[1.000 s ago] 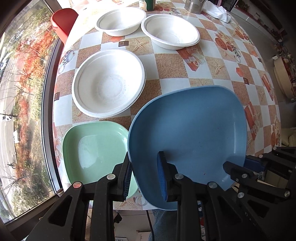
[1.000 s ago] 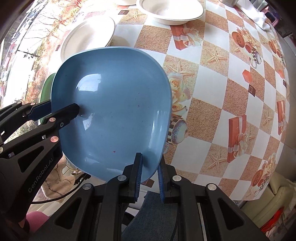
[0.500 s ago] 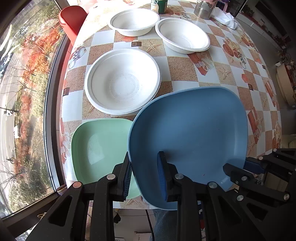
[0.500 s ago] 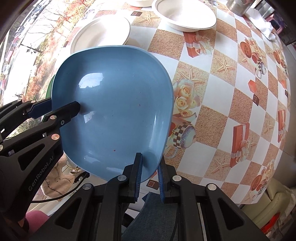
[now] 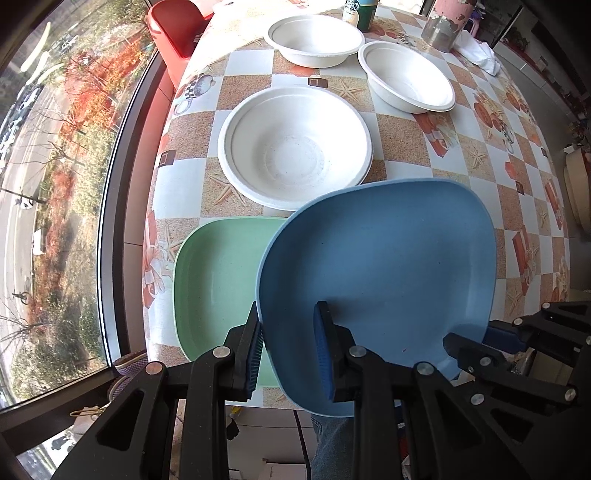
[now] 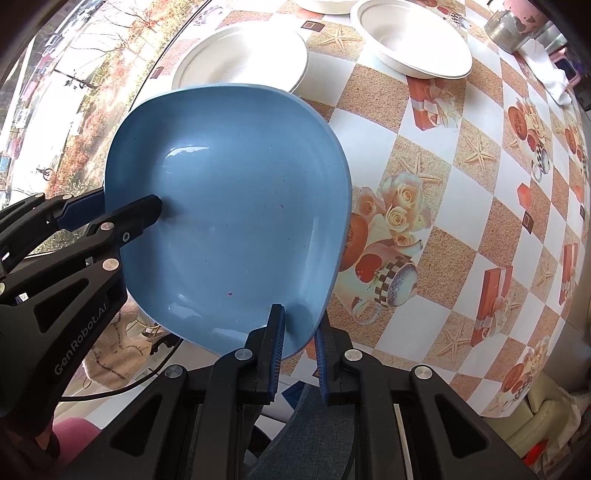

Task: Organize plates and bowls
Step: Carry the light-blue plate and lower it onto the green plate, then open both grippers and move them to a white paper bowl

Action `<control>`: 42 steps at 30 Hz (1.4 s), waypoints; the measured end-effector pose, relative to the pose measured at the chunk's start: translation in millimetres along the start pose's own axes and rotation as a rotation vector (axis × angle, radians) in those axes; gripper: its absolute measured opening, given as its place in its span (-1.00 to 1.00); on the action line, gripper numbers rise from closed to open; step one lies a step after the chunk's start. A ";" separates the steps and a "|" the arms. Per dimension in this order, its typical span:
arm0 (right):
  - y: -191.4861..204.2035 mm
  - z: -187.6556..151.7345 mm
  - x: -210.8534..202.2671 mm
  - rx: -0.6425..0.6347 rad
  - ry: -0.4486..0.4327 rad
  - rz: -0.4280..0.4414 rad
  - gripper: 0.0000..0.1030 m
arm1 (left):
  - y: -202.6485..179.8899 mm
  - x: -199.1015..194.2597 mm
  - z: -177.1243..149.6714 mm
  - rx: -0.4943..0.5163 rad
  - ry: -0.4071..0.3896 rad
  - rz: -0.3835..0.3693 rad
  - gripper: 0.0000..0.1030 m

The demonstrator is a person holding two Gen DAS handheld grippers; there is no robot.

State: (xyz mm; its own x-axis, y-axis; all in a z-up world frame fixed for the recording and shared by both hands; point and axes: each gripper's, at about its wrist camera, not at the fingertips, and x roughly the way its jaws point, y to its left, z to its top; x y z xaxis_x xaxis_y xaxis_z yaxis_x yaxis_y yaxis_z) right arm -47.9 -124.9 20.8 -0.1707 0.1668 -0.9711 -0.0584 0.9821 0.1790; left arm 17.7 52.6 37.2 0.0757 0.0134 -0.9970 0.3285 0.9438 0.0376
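Observation:
Both grippers hold a blue square plate [image 5: 380,266] by its rim, lifted above the table's near edge. My left gripper [image 5: 288,332] is shut on its near-left rim. My right gripper [image 6: 298,332] is shut on its near-right rim. The blue plate also shows in the right wrist view [image 6: 229,206]. A green square plate [image 5: 218,273] lies on the table, partly under the blue plate's left side. Three white bowls stand beyond: a large near one [image 5: 295,147], one at far right [image 5: 406,81] and one at far centre [image 5: 314,37].
The round table [image 5: 524,206] has a checkered patterned cloth. A metal can [image 5: 443,26], a white cloth [image 5: 480,55] and a green cup [image 5: 360,14] stand at the far edge. A red chair [image 5: 177,26] and a window are on the left.
Both grippers and the blue plate have drawn back toward the near edge and risen; more of the green plate and the far bowls shows. The grip is unchanged.

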 end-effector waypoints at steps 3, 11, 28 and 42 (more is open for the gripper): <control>10.1 4.7 7.7 -0.015 0.020 0.020 -0.65 | 12.8 4.1 -2.3 -0.025 0.010 0.008 -0.47; 40.8 19.4 27.1 -0.021 0.062 0.091 -0.64 | 42.8 10.0 -5.9 -0.036 0.015 0.056 -0.47; 61.2 37.3 76.0 0.106 0.138 0.235 -0.64 | 57.6 34.9 5.5 0.023 0.000 0.120 0.01; -4.8 27.4 61.9 0.215 0.073 0.194 0.58 | 61.7 26.4 -4.6 -0.077 0.015 0.075 0.58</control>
State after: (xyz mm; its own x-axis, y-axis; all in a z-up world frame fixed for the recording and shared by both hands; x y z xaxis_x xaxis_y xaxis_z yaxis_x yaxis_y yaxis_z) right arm -31.3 -116.9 -44.5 -0.2294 0.3543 -0.9066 0.1910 0.9297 0.3150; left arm 35.6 112.7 12.9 0.0830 0.0894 -0.9925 0.2488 0.9626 0.1075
